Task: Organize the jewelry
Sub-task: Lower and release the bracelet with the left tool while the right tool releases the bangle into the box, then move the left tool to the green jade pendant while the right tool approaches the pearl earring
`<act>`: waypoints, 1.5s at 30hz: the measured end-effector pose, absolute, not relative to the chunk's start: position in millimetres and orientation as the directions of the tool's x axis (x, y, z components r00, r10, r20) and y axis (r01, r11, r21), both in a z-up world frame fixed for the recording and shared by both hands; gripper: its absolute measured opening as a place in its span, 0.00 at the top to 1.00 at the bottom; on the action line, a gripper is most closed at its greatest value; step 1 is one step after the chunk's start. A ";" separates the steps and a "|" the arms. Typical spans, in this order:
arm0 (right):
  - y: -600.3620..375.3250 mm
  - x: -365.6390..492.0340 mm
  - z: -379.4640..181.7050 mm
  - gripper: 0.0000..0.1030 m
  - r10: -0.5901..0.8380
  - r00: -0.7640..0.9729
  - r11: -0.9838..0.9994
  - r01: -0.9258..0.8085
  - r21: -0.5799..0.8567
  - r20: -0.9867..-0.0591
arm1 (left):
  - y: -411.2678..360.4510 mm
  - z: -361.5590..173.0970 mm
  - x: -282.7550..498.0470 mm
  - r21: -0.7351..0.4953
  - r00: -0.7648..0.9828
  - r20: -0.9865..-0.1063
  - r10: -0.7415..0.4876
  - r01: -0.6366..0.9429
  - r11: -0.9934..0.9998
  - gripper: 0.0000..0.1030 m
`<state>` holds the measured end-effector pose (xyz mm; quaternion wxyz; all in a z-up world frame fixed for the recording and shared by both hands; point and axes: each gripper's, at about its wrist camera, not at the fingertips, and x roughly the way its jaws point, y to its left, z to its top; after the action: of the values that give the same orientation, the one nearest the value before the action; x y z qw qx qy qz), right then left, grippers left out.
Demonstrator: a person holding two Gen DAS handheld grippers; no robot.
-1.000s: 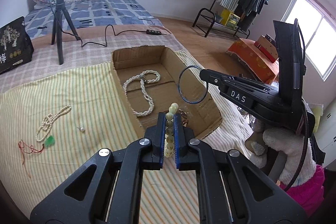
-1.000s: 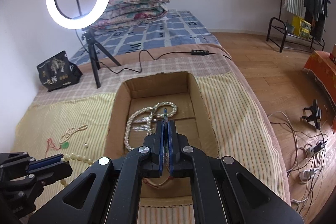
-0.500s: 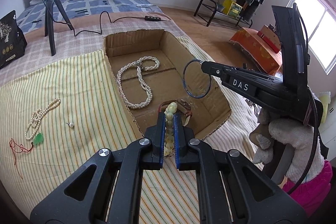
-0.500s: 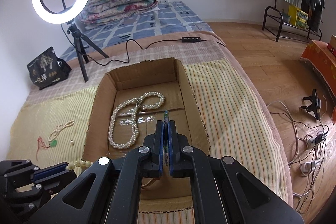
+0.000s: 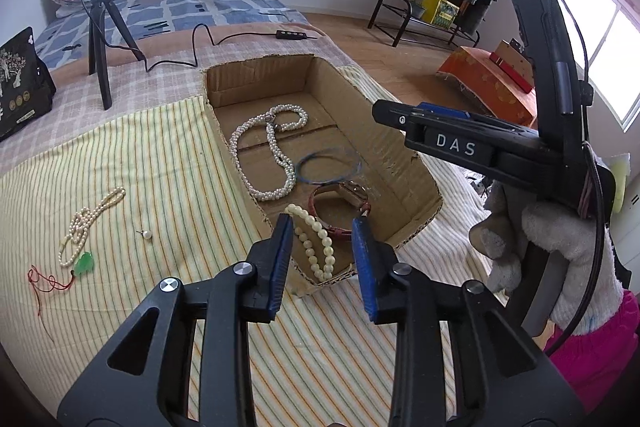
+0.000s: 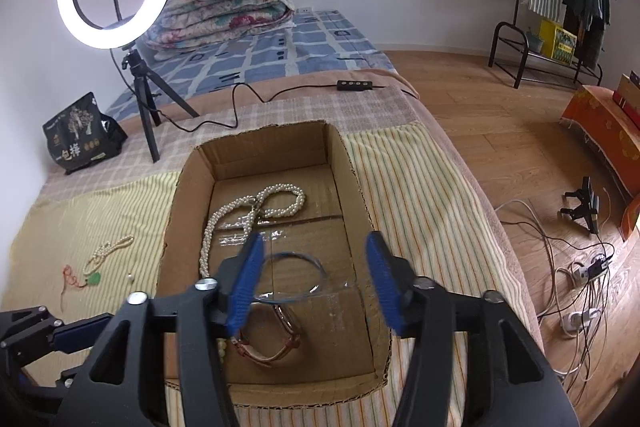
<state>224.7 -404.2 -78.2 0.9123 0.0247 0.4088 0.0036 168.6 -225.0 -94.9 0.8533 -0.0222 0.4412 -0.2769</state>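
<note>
An open cardboard box (image 5: 404,163) (image 6: 352,167) sits on the striped cloth. Inside lie a pearl necklace (image 5: 264,155) (image 6: 256,211), a blue bangle (image 5: 328,167) (image 6: 294,279), a brown-strap watch (image 5: 340,199) (image 6: 272,343) and a cream bead bracelet (image 5: 316,247). My left gripper (image 5: 322,251) is open over the box's near corner, the bracelet lying between its fingers. My right gripper (image 6: 316,279) is open above the box, over the bangle; it also shows in the left wrist view (image 5: 440,131).
On the cloth left of the box lie a small pearl string (image 5: 88,219) (image 6: 108,251), a green pendant on red cord (image 5: 82,263) (image 6: 92,279) and a loose pearl (image 5: 147,235). A ring light tripod (image 6: 140,99) and black bag (image 6: 80,135) stand behind.
Both grippers have opened. The cream bead bracelet dropped from the left gripper into the box's near corner. The blue bangle dropped from the right gripper onto the box floor.
</note>
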 end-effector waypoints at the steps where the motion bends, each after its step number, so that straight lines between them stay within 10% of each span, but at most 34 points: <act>1: -403.8 224.2 -76.9 0.37 0.026 0.671 0.999 0.015 0.048 -0.741 | -222.9 -94.3 168.3 -0.286 0.457 -0.739 -0.495 0.452 0.845 0.69; 45: -293.2 218.4 -58.2 0.27 0.181 0.734 0.977 -0.213 0.032 -0.654 | 1.8 -81.1 180.8 -0.323 0.634 -0.706 -0.314 0.107 0.940 0.62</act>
<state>218.4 -293.2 -58.2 0.9309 -0.0227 0.3489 0.1060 180.8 1.8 -81.1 0.8951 -0.1261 0.4112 -0.1177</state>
